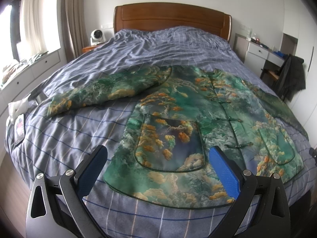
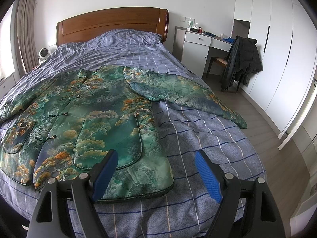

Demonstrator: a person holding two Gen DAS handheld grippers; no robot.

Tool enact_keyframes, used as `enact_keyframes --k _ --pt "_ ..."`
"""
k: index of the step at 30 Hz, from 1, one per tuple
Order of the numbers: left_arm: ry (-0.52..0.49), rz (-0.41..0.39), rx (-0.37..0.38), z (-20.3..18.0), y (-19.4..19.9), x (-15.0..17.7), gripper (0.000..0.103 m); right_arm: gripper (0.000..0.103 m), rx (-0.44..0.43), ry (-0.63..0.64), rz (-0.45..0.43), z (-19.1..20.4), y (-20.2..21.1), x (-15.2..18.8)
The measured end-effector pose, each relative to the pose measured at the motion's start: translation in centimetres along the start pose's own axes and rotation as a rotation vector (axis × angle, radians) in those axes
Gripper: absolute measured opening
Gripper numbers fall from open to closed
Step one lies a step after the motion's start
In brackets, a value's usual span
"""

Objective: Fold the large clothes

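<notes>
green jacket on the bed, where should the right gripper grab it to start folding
Probably the cuff end of the sleeve that reaches toward the wardrobe side. The jacket lies flat, front up and buttoned, with that sleeve spread out, its cuff near the bed's side edge. The open right gripper could come in low from that edge, pinch the cuff and carry it across the chest.
</notes>
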State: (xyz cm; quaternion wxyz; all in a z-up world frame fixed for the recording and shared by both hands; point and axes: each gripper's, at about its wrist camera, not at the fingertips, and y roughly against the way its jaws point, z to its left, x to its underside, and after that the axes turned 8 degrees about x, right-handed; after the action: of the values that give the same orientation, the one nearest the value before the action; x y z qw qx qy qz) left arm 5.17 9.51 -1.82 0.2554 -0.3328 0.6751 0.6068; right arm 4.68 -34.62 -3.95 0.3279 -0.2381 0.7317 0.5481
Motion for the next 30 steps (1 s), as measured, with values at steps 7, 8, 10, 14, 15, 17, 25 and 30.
enact_keyframes --k 7,8,10,14,15,17,25,30 --pt "0.003 0.0 -0.002 0.1 0.0 0.0 0.102 0.082 0.001 0.0 -0.001 0.1 0.0 0.0" --pt "0.002 0.0 -0.001 0.0 0.0 0.0 0.102 0.082 0.0 0.0 0.0 0.0 0.0 0.0" --pt "0.001 -0.001 -0.001 0.1 0.0 0.0 0.102 0.082 0.0 -0.001 0.001 0.0 0.0 0.0" --pt "-0.001 -0.001 -0.001 0.1 0.0 0.0 0.102 0.082 0.001 -0.001 0.002 0.0 0.0 0.1" --pt "-0.001 -0.001 -0.001 0.1 0.0 0.0 0.102 0.082 0.001 -0.002 0.002 -0.1 0.0 0.1" --pt "-0.001 -0.002 -0.001 0.1 0.0 0.0 0.102 0.082 -0.002 0.001 0.0 -0.2 -0.1 0.1" --pt "0.007 0.006 -0.016 0.4 -0.2 0.1 0.102 0.082 0.063 -0.197 -0.03 -11.6 -5.5 -3.4" --pt "-0.005 0.019 -0.02 -0.5 -0.7 0.0 0.102 0.082 -0.014 -0.549 0.071 -22.2 -11.4 -3.6"
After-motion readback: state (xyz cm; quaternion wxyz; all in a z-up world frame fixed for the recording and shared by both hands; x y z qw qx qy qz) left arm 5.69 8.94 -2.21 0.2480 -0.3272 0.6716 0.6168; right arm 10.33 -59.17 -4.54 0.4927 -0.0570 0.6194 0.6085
